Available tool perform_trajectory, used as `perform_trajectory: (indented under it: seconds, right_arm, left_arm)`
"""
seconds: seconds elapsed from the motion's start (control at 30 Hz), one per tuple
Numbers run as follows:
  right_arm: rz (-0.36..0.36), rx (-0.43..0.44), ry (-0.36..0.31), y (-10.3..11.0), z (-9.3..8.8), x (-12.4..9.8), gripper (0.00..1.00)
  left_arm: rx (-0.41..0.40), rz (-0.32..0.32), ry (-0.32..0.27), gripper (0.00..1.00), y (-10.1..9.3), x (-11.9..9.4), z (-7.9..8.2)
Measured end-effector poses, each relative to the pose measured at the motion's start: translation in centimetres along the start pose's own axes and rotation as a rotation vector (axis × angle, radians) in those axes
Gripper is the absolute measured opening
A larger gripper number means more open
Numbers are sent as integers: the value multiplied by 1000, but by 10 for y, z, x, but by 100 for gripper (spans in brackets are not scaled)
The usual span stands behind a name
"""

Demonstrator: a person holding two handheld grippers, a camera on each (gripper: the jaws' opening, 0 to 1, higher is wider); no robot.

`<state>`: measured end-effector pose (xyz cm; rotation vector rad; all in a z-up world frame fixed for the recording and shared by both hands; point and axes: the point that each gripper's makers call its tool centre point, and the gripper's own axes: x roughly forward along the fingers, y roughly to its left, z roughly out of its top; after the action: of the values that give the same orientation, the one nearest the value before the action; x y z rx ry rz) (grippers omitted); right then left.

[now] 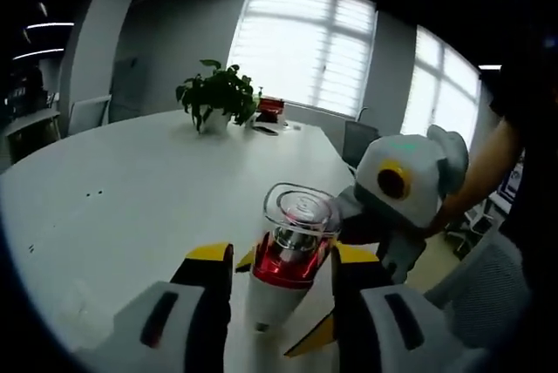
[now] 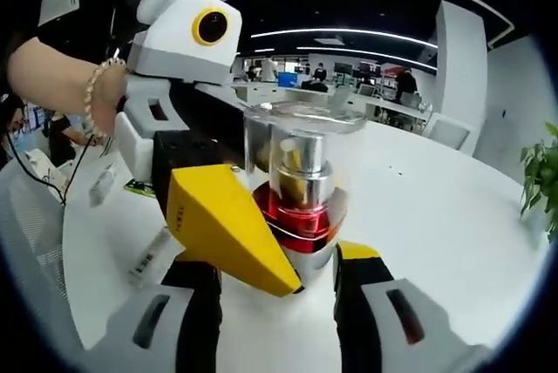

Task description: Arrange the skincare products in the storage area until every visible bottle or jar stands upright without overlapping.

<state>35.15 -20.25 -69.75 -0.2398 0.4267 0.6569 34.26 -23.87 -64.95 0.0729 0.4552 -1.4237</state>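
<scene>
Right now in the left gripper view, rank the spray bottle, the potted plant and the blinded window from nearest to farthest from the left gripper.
1. The spray bottle, standing between the fingers of the left gripper.
2. The potted plant, at the far side of the white table, up and to the left.
3. The blinded window, on the back wall behind the plant.

Tons of open white table (image 1: 113, 207) all around the bottle (image 1: 292, 251). Only the two grippers crowd it; the potted plant (image 1: 218, 94) sits well away at the far edge.
</scene>
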Motion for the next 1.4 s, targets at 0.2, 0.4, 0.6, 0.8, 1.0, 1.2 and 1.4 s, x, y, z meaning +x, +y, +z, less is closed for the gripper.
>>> perform_trajectory:
  seconds: [0.2,0.4,0.6,0.8,1.0,1.2,1.4]
  right_arm:
    - [-22,22,-7,5,6,-9,66]
    - [-34,42,-3,11,3,-15,69]
    - [-46,55,1,18,5,-27,70]
    - [-69,81,1,23,4,-39,78]
    - [-76,90,-2,30,5,-52,80]
    - [-78,112,9,41,4,-63,83]
    - [-69,118,12,49,4,-68,82]
  left_arm:
    - [-83,38,44,61,-1,-13,-6]
    - [-127,76,60,75,-7,-27,-11]
    - [-158,137,65,83,-11,-51,-22]
    - [-213,193,54,93,-25,-76,-37]
    - [-284,231,19,99,-33,-101,-45]
    - [-325,302,15,99,-37,-130,-60]
    - [-356,370,6,99,-43,-159,-74]
